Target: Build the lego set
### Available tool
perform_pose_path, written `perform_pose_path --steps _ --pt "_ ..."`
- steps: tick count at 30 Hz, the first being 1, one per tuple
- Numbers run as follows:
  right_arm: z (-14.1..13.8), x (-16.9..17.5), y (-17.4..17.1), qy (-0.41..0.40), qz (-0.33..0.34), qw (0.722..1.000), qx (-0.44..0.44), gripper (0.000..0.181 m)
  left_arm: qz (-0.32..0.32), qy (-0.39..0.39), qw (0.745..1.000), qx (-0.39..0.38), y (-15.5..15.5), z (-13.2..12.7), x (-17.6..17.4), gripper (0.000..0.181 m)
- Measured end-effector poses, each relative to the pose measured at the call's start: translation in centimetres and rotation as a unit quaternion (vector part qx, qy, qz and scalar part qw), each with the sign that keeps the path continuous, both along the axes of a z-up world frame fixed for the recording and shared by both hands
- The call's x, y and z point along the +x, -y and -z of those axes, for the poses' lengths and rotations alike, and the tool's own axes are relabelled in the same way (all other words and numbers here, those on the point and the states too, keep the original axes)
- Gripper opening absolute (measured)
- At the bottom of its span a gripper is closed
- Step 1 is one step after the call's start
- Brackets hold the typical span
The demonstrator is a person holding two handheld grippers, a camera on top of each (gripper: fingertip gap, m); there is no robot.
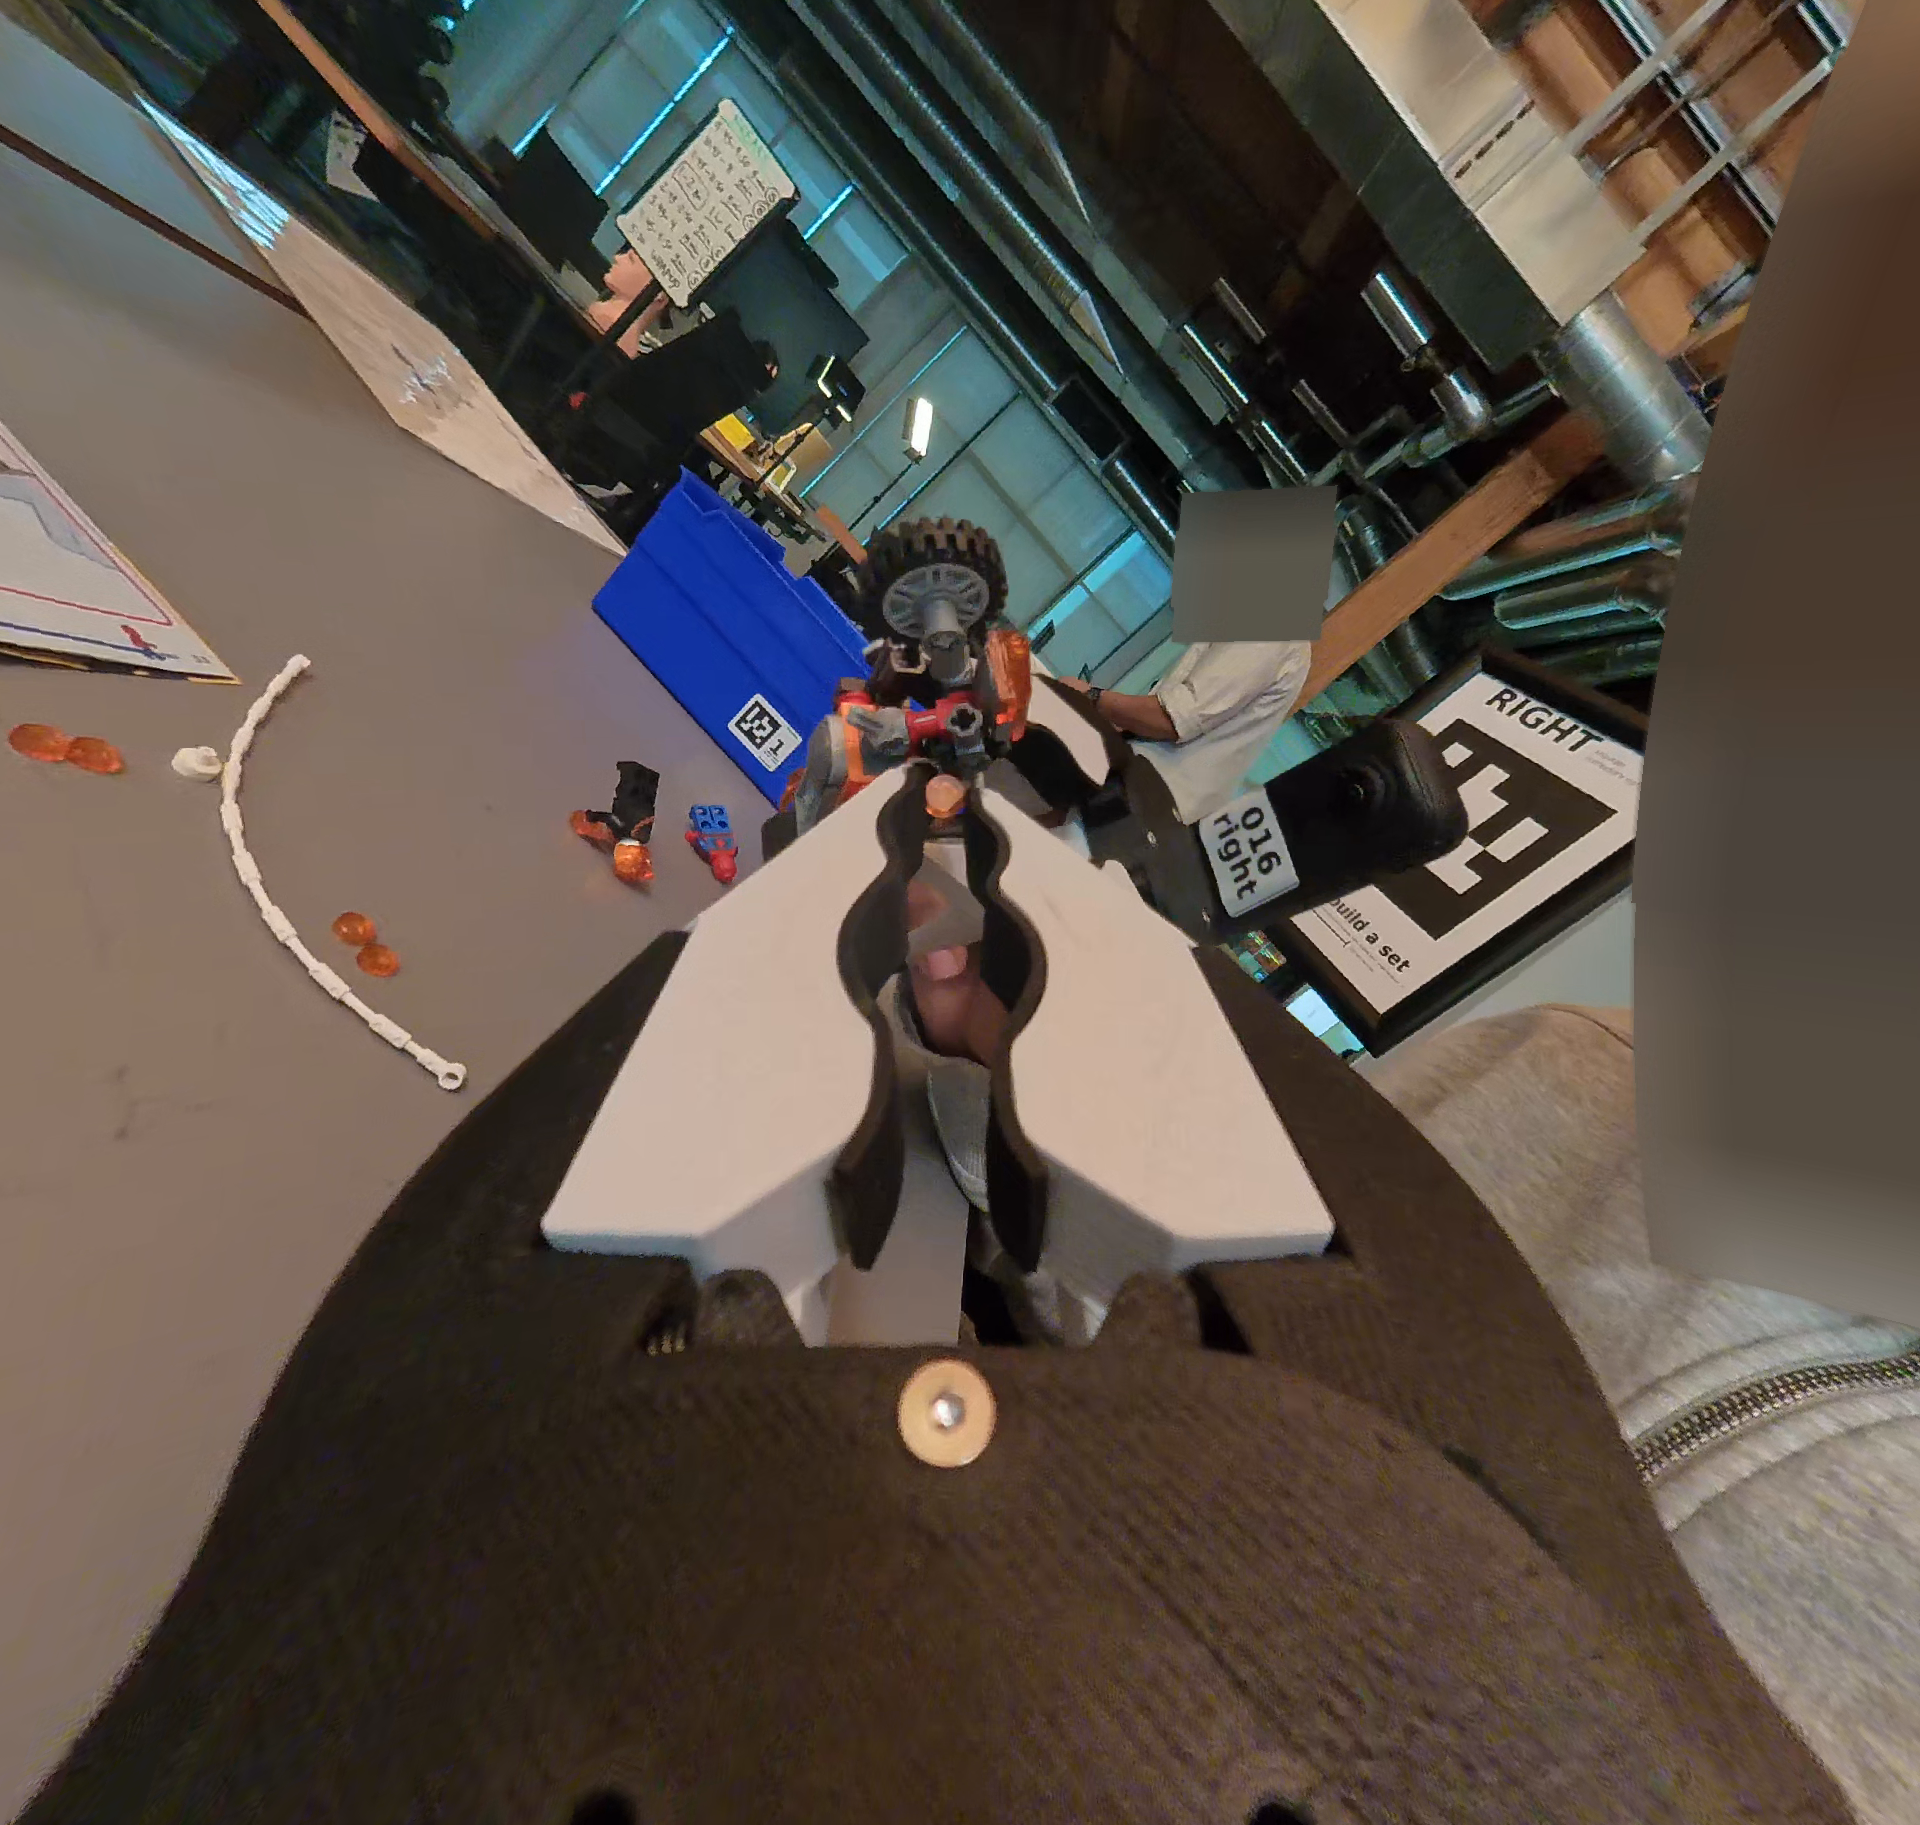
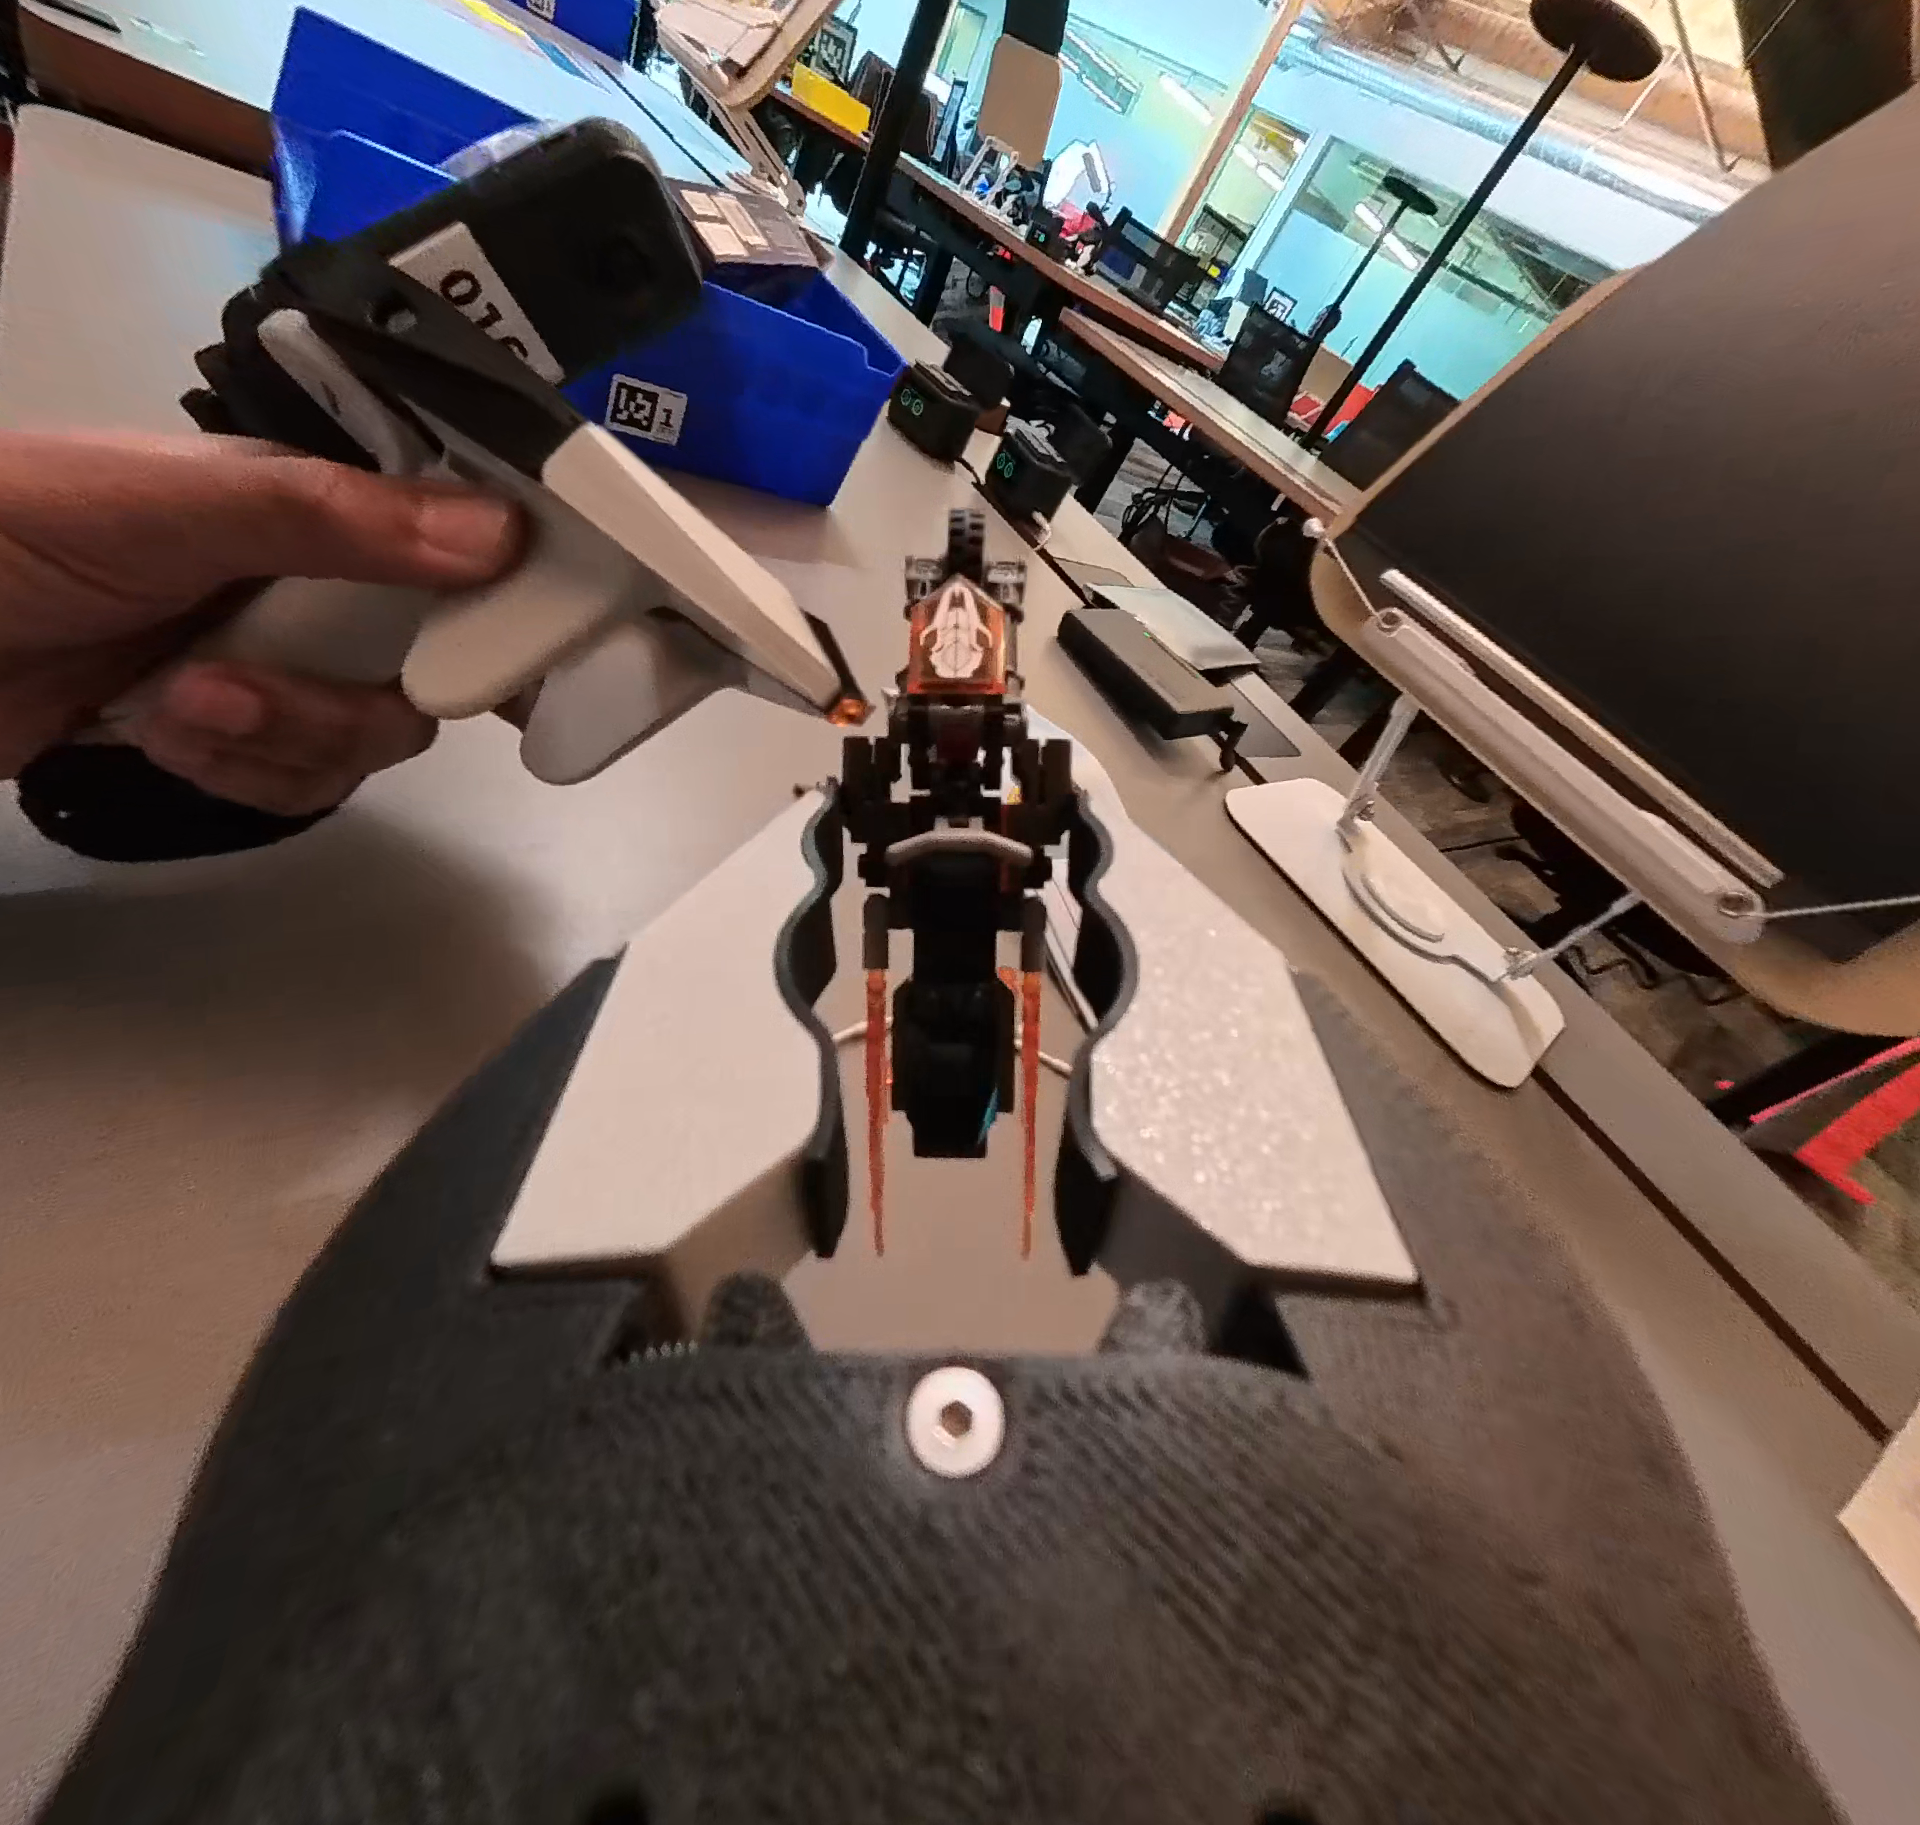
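Observation:
My right gripper [image 2: 951, 819] is shut on a black and orange lego motorbike [image 2: 954, 882] and holds it above the table, front wheel pointing away. My left gripper [image 1: 943, 799] is shut on a small clear orange stud [image 1: 942, 796] at its tips. In the right wrist view the left gripper [image 2: 847, 705] comes in from the left, its tip with the orange stud [image 2: 852, 706] just beside the bike's left side near the orange windscreen [image 2: 961, 645]. In the left wrist view the bike [image 1: 930, 695] is right in front of the tips.
On the grey table [image 1: 416, 580] lie a white lego chain [image 1: 270, 882], several orange studs [image 1: 364, 944], small black, red and blue parts [image 1: 665, 825] and an instruction sheet [image 1: 73, 570]. A blue bin [image 2: 748, 362] stands behind. A monitor [image 2: 1621, 549] is on the right. The tips of both grippers are at nearly the same place. About 35 cm separates my right fingertips from the monitor [image 2: 1621, 549].

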State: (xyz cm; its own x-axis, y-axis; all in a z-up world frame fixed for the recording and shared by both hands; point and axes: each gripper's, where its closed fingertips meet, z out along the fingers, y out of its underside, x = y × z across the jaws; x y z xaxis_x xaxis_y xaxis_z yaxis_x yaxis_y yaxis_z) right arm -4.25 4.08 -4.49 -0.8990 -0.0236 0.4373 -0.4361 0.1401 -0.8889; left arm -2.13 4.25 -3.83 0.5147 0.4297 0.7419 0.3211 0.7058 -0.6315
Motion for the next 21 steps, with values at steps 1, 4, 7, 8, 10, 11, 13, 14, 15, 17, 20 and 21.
perform_pose_path --steps 1,4,7,8,10,11,13,14,15,17,20,21 --pt "0.0 0.1 0.0 -0.005 0.001 1.0 0.002 0.042 0.0 0.0 1.0 0.0 0.0 0.0 0.0 0.004" --pt "0.3 0.3 0.2 -0.016 0.0 1.0 0.008 0.042 -0.001 0.003 1.0 -0.003 0.1 0.1 0.0 0.004" --pt "0.3 0.5 0.2 -0.032 0.001 0.999 0.009 0.042 -0.001 0.011 1.0 -0.005 0.1 0.5 -0.1 0.005" --pt "0.3 0.6 0.2 -0.036 0.003 0.999 0.009 0.042 0.0 0.013 1.0 -0.004 0.2 0.6 -0.1 0.005" --pt "0.4 0.6 0.2 -0.043 0.004 0.999 0.013 0.042 0.002 0.017 1.0 -0.002 0.2 0.7 -0.1 0.005" --pt "0.4 0.6 0.2 -0.046 0.003 0.999 0.013 0.042 0.001 0.019 1.0 -0.003 0.3 0.8 -0.1 0.005" --pt "0.5 0.6 0.3 -0.052 0.004 0.999 0.015 0.042 0.003 0.023 1.0 -0.006 0.3 0.9 -0.1 0.005" --pt "0.5 0.6 0.3 -0.057 0.004 0.998 0.017 0.042 0.005 0.025 1.0 -0.007 0.3 1.0 -0.1 0.005" --pt "0.6 0.6 0.2 -0.061 0.006 0.998 0.018 0.042 0.007 0.028 1.0 -0.009 0.2 1.1 -0.1 0.005" --pt "0.7 0.6 0.3 -0.067 0.008 0.997 0.023 0.042 0.011 0.033 0.999 -0.012 0.2 1.2 0.0 0.004" --pt "0.8 0.7 0.3 -0.071 0.009 0.997 0.028 0.042 0.018 0.036 0.999 -0.007 0.2 1.3 0.1 0.004" --pt "0.8 0.8 0.3 -0.071 0.007 0.997 0.029 0.042 0.019 0.036 0.999 -0.004 0.2 1.3 0.1 0.004"
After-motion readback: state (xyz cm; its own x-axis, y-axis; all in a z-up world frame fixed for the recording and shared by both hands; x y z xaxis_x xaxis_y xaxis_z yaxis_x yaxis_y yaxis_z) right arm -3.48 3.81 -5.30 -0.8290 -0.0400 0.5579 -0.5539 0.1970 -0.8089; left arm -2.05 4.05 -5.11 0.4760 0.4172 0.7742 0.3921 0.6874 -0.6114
